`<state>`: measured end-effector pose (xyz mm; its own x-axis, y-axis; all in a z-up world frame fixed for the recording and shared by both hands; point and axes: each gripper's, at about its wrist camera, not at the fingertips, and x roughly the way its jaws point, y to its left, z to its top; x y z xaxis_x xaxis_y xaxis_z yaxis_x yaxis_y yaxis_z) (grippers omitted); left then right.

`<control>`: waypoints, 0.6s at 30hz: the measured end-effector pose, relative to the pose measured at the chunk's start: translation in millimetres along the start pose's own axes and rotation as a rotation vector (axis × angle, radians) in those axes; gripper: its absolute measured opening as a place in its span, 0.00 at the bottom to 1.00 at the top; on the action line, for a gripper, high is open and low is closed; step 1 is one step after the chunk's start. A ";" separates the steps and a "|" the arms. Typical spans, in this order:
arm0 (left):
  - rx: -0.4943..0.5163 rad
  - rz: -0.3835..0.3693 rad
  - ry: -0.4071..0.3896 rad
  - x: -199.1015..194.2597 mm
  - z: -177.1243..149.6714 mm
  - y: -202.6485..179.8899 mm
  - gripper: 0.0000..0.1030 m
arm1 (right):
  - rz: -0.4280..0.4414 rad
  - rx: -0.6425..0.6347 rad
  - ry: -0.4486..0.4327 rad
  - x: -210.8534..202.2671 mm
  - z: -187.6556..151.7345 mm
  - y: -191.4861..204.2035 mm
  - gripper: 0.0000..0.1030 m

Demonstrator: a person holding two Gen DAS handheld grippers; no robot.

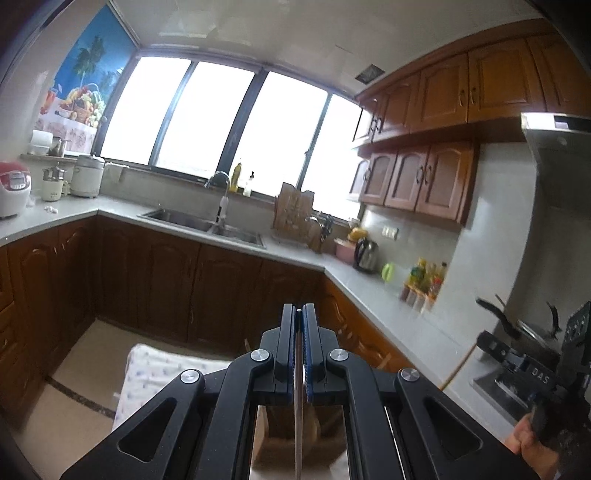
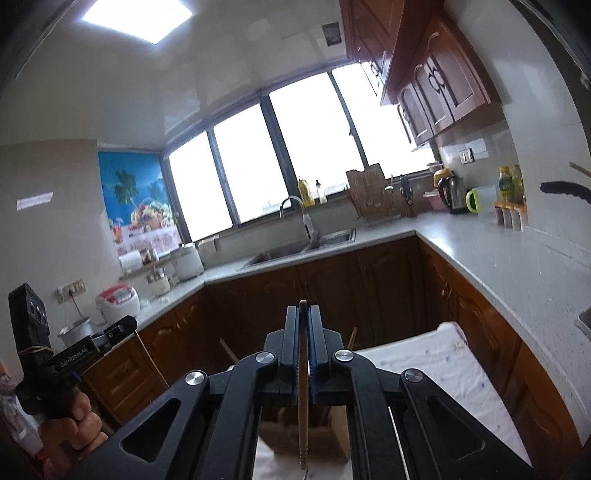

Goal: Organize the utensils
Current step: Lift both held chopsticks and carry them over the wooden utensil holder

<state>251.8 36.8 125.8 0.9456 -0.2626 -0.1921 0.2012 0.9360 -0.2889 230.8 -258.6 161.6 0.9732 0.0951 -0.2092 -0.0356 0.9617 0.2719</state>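
The left claw [image 1: 300,308] is pressed together on a thin metal utensil [image 1: 298,406], seen edge-on, running down between its fingers. The right claw [image 2: 303,308] pinches a wooden chopstick [image 2: 303,398], upright, its tip poking just above the fingers. Below both claws stands a wooden utensil holder [image 2: 332,432] on a white patterned cloth [image 2: 424,365]. Beyond, a grey surface [image 2: 498,258] wraps round a kitchen with a sink [image 1: 207,221] under bright windows.

A bright window [image 1: 221,122] fills the upper centre above a steel sink [image 1: 207,223]. Grey counters [image 2: 517,266] wrap dark wood cabinets [image 1: 221,291]. A ceiling light [image 2: 136,16] glows upper left.
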 end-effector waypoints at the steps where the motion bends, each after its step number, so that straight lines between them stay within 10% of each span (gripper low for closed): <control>1: -0.002 0.004 -0.009 5.5 0.6 0.1 0.02 | -0.002 0.005 -0.009 2.0 2.7 -1.4 0.04; 18: -0.067 0.086 -0.082 82.6 -58.5 6.1 0.02 | -0.055 0.035 -0.020 66.0 -12.7 -29.0 0.04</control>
<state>316.1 7.1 53.3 0.9769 -0.1593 -0.1426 0.1035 0.9359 -0.3367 293.2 -276.9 128.0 0.9778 0.0371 -0.2063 0.0257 0.9556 0.2937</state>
